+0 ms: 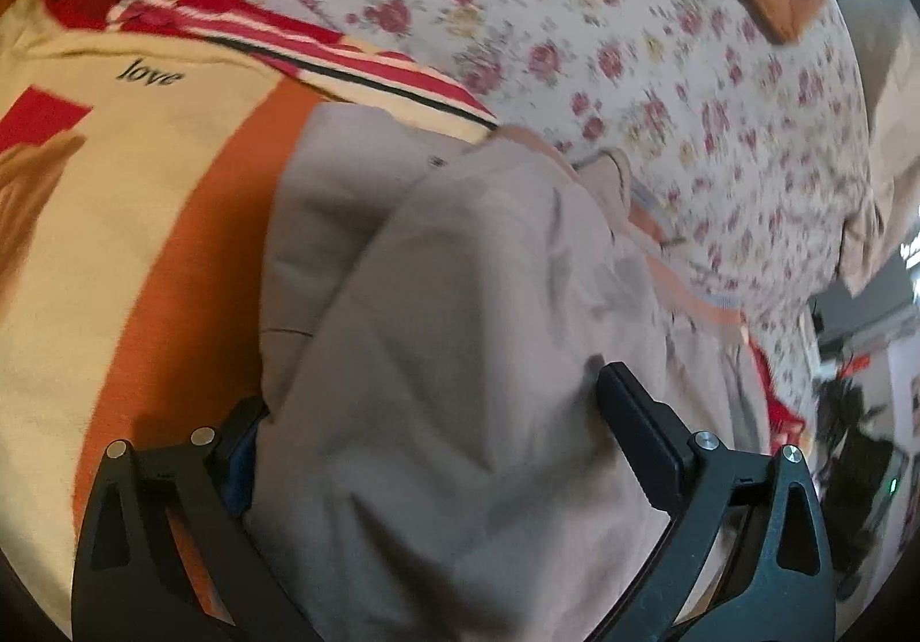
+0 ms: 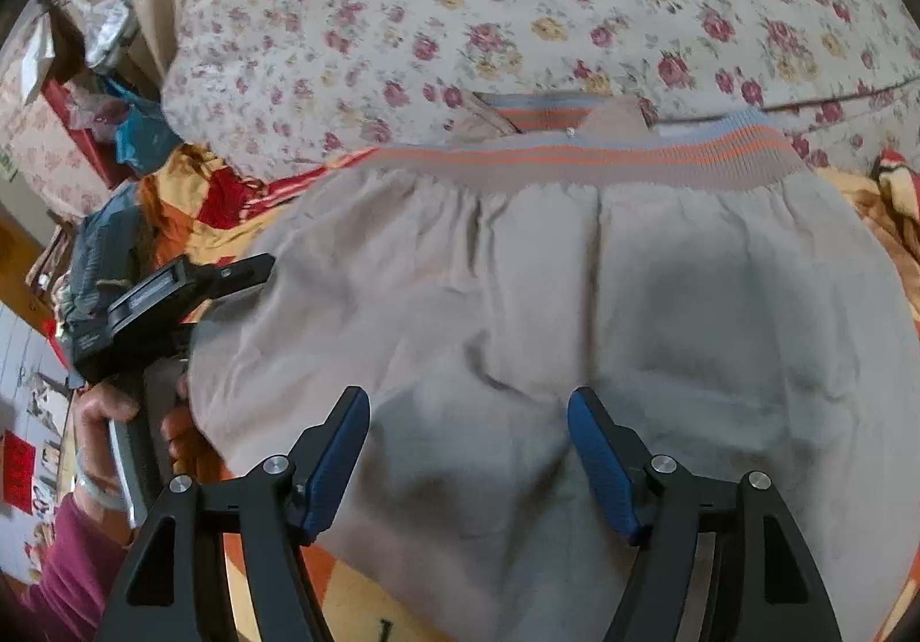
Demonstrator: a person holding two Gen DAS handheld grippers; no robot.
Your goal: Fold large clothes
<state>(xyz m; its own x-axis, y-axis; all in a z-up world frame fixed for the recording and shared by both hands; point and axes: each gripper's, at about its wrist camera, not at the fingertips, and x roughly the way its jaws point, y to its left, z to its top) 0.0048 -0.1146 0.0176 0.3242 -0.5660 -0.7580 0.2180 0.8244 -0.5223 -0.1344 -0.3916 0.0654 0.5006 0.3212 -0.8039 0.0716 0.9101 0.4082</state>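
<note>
The beige garment (image 2: 517,297) lies on the bed, on a yellow and orange blanket (image 1: 115,239) just beside a flowered quilt (image 2: 517,10); it is soft and wrinkled, with a ribbed band (image 2: 575,153) in orange and pale blue stripes along its far edge. The right gripper (image 2: 468,446) hangs over it with fingers spread and nothing pinched. The left gripper (image 1: 431,412) has its fingers spread wide around a raised fold of the cloth, not pressing on it.
</note>
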